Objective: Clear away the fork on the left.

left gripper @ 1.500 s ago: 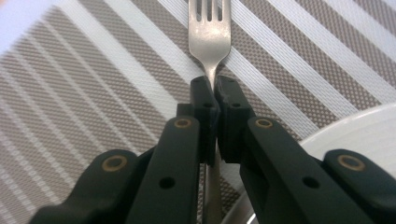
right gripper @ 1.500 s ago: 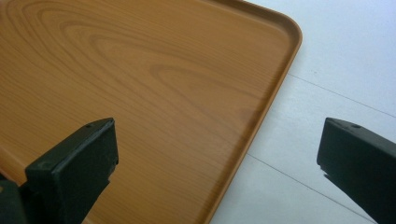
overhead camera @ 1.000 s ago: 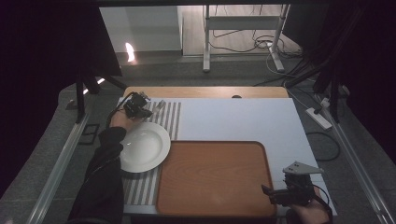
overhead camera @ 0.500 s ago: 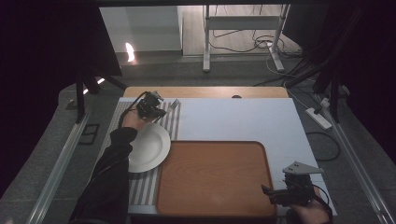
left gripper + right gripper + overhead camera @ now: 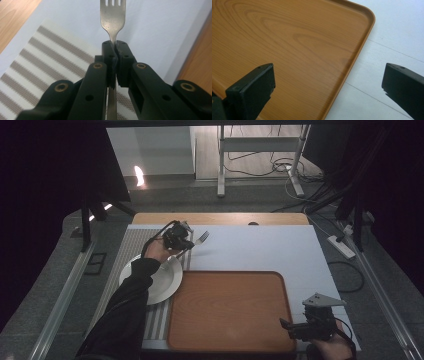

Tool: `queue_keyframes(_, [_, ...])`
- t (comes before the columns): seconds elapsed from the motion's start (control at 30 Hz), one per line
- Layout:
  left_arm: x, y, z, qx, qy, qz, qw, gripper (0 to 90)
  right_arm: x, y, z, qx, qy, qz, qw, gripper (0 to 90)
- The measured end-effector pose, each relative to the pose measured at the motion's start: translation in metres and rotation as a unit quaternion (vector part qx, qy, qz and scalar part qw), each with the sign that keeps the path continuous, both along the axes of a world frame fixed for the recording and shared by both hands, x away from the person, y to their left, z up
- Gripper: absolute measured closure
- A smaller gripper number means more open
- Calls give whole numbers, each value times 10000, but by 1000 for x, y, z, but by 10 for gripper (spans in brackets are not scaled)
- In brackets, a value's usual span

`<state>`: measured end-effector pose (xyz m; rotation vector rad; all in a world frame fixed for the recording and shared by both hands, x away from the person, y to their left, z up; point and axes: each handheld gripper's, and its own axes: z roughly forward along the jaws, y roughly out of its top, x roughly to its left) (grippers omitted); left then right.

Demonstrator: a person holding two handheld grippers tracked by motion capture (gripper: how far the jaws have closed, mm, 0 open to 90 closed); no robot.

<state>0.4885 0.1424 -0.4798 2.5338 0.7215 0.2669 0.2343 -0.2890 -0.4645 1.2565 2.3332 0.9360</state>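
My left gripper (image 5: pixel 189 242) hovers above the far edge of the striped placemat (image 5: pixel 134 245), shut on the handle of a metal fork (image 5: pixel 202 238). In the left gripper view the fork (image 5: pixel 113 17) sticks out past the jaws, tines pointing away, with my left gripper (image 5: pixel 115 51) clamped on its neck. A white plate (image 5: pixel 161 281) lies on the placemat below the person's left hand. My right gripper (image 5: pixel 291 326) rests at the near right corner of the wooden tray (image 5: pixel 225 307). In its own view my right gripper (image 5: pixel 329 82) stands open, straddling the rim of the tray (image 5: pixel 287 37), with nothing between its fingers.
A pale sheet (image 5: pixel 260 247) covers the table behind and to the right of the tray. The table's wooden far edge (image 5: pixel 220 218) shows beyond it. Metal rails (image 5: pixel 65 290) flank the table, and a power strip (image 5: pixel 343 246) lies to the right.
My left gripper has carried the fork to the right, from above the placemat's far left part to its right edge by the pale sheet. The right gripper has stayed put.
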Motion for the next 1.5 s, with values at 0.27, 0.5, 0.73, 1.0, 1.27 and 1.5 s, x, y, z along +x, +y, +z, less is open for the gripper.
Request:
queue_keyframes(0.27, [-8,-19,4,144,85,-239,9996,870,0,0,0,4,-1,8,10000,0])
queue_keyframes(0.5, [-19,-34,14,261,166,-373,9988,869,0,0,0,-6,-2,20,10000,0])
queue_keyframes(0.73, [-33,-52,20,317,329,-532,9975,869,-1,1,0,-16,-22,50,10000,0])
queue_keyframes(1.0, [-48,-68,10,486,606,-588,9952,868,-1,1,0,-9,-35,74,10000,0])
queue_keyframes(1.27, [-66,-70,0,471,821,-509,9942,867,-2,0,1,12,-41,89,10000,0])
queue_keyframes(1.5, [-90,-63,-7,363,1035,-403,9931,867,-1,1,1,-3,-35,96,9999,0])
